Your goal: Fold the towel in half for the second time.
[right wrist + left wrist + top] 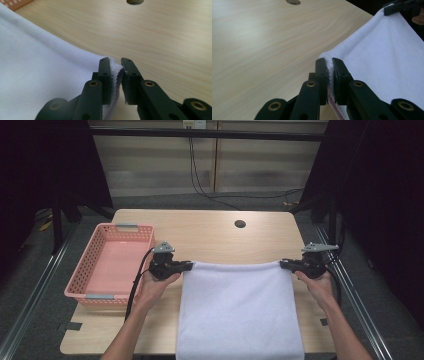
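Item: white towel [237, 310], one piece, on the near half of the wooden table [210, 232]. Long axis runs near to far; the near end hangs past the table's near edge, the far edge runs left to right and is stretched taut between two grippers. In both gripper views the far edge is raised off the tabletop, with the cloth sloping away from the jaws.

Left gripper [186, 265]: at the towel's far left corner, jaws pointing right along the far edge. In the left gripper view the gripper [330, 75] has its two black jaws clamped on the folded hem, the white edge pinched between the pads. Left hand [157, 282] cups the gripper body from the near side, forearm entering from the near edge and angled far and slightly right.

Right gripper [285, 264]: at the towel's far right corner, jaws pointing left, facing the other gripper. In the right gripper view the gripper [115, 75] has the towel's corner between its jaws, nipped at the hem. Right hand [318, 285] holds it from the near side, forearm angled far and slightly left.

Also present: pink basket [92, 270], perforated walls, at the table's left edge, just left of the left gripper; round cable hole [240, 224] in the far part of the tabletop.
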{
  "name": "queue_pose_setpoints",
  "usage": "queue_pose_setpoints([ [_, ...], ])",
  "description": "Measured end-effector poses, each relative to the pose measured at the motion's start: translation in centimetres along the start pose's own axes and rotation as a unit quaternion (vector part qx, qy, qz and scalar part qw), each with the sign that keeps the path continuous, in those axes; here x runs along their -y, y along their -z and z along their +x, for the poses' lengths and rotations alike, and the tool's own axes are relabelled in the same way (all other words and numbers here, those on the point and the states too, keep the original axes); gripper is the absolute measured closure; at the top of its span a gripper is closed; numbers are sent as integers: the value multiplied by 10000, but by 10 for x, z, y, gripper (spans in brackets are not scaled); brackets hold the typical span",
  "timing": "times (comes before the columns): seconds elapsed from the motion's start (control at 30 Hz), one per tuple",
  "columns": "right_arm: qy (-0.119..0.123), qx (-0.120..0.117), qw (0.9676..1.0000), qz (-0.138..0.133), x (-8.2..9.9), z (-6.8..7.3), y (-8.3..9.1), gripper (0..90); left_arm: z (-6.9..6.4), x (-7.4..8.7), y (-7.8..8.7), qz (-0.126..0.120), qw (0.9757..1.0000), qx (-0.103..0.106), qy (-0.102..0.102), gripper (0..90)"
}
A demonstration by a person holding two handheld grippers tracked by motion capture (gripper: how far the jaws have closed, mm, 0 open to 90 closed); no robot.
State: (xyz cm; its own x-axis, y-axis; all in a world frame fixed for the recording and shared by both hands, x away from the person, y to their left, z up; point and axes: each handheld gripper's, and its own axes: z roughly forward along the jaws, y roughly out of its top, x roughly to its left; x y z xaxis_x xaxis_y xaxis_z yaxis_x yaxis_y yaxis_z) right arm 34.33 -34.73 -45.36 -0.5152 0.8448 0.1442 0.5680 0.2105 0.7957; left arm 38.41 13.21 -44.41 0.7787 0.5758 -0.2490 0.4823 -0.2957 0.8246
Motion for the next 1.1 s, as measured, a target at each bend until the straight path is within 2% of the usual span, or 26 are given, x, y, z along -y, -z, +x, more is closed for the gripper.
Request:
queue_pose_setpoints([
  [0.13, -31, 61, 9998, -193, -13, -2, 8, 796, 7, -16, 12, -245, 9997, 13, 94, 842],
  [0.23, -56, 43, 9995, -295, -23, -5, 8, 802, 10, -25, 14, -257, 9996, -120, 8, 843],
  [0.27, -61, 42, 9994, -328, -27, -5, 7, 805, 11, -28, 14, -315, 9994, -128, 52, 843],
  [0.37, -97, 29, 9991, -413, -36, -9, 2, 814, 18, -37, 13, -330, 9991, -249, 75, 843],
  [0.43, -148, 27, 9989, -435, -43, -14, -2, 816, 22, -42, 11, -369, 9989, -195, 211, 843],
  [0.5, -268, 15, 9986, -445, -49, -21, -8, 815, 23, -47, 8, -310, 9992, -208, 161, 843],
  [0.53, -238, 47, 9990, -380, -53, -23, -9, 815, 24, -50, 6, -366, 9989, -197, 207, 844],
  [0.6, -271, 65, 9989, -387, -62, -26, -10, 816, 26, -57, 4, -357, 9988, -311, 149, 844],
  [0.7, -343, 114, 9980, -509, -78, -30, -6, 818, 28, -68, 6, -515, 9979, -339, 192, 844],
  [0.8, -328, 16, 9959, -848, -88, -28, 6, 818, 20, -69, 12, -708, 9971, -243, 147, 844],
  [0.83, -310, 24, 9956, -884, -88, -26, 11, 817, 16, -67, 13, -675, 9974, -231, 56, 844],
  [0.9, -149, 108, 9959, -891, -81, -22, 20, 815, 7, -59, 18, -631, 9979, -149, -4, 843],
  [1.0, -129, -1, 9961, -878, -65, -16, 34, 817, -9, -44, 28, -696, 9976, 37, -13, 843],
  [1.07, -24, -52, 9963, -858, -55, -6, 45, 818, -22, -35, 34, -639, 9977, 38, -202, 843],
  [1.1, 12, -114, 9963, -854, -50, -1, 50, 817, -27, -31, 38, -655, 9976, 122, -205, 843],
])
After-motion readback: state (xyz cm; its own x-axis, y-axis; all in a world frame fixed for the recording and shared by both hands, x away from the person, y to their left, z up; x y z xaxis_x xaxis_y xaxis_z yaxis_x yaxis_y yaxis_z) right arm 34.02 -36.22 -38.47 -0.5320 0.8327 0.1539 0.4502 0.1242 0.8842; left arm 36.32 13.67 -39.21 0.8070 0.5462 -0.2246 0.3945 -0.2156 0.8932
